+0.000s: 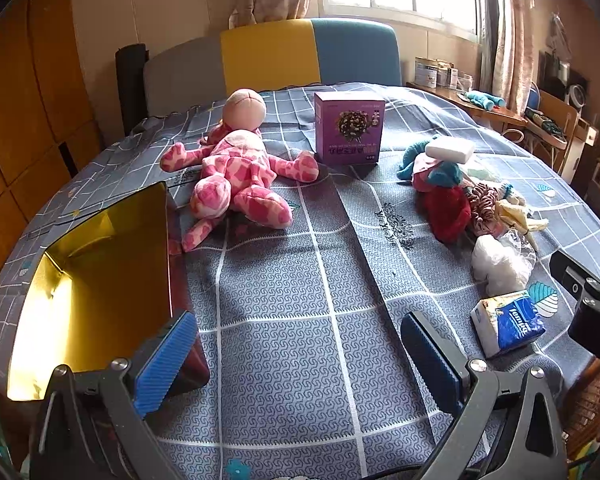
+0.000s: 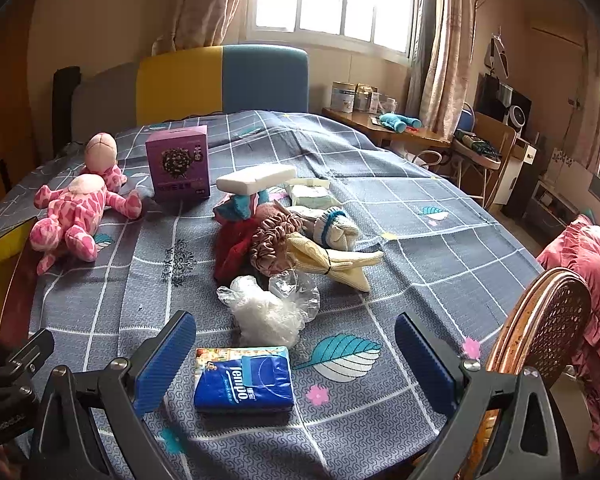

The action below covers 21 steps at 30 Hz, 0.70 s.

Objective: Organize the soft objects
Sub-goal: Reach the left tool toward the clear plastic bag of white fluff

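A pink spotted plush toy (image 1: 236,172) lies on the table, also in the right wrist view (image 2: 76,212). A heap of soft things (image 2: 284,232) sits mid-table: red cloth, brown scrunchie, cream gloves, a white sponge (image 2: 256,179) on top; it shows at right in the left wrist view (image 1: 460,196). A crumpled plastic bag (image 2: 268,308) and a blue tissue pack (image 2: 244,380) lie nearer. My left gripper (image 1: 300,364) is open and empty above bare cloth. My right gripper (image 2: 296,364) is open, just behind the tissue pack.
A gold-lined open box (image 1: 100,292) stands at the table's left edge. A purple carton (image 1: 349,128) stands upright at the back. The table wears a grey checked cloth (image 1: 300,280). A wicker chair back (image 2: 548,320) is at the right; a yellow-blue chair (image 2: 224,80) is behind.
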Motion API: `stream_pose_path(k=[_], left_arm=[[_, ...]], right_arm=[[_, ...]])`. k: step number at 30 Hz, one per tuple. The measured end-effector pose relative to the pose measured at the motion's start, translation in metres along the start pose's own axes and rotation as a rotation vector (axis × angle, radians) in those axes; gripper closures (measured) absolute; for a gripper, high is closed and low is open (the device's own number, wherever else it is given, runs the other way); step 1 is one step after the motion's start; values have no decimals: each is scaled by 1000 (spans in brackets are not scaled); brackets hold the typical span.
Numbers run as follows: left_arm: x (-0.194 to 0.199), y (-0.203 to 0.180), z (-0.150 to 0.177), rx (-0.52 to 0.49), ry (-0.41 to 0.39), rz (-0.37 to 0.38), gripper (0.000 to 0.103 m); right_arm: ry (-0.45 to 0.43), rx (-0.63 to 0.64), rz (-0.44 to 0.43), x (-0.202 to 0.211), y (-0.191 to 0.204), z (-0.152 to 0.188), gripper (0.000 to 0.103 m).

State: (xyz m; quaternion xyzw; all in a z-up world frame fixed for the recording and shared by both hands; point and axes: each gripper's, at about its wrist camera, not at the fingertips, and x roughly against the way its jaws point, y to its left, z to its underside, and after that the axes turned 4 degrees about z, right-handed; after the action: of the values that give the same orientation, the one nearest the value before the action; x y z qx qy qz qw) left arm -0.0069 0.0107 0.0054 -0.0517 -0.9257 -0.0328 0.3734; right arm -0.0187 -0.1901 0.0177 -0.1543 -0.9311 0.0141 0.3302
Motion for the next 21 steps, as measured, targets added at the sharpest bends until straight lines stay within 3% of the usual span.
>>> stream_pose_path(k=[6, 12, 15, 18, 21], left_arm=[[-1, -2, -1, -10, 16, 51, 0], [-1, 4, -22, -21, 50, 185, 0], [-13, 4, -35, -16, 96, 217, 0], [-26, -2, -47, 30, 148, 300, 0], [-38, -27, -57, 3, 181, 382, 2]], right_arm=[[12, 25, -12, -1, -5, -3, 1], [51, 106, -77, 1, -16, -11, 1], [48, 167, -65, 8, -26, -13, 1], [10, 248, -23, 17, -35, -14, 1], [7, 278, -33, 20, -46, -15, 1]])
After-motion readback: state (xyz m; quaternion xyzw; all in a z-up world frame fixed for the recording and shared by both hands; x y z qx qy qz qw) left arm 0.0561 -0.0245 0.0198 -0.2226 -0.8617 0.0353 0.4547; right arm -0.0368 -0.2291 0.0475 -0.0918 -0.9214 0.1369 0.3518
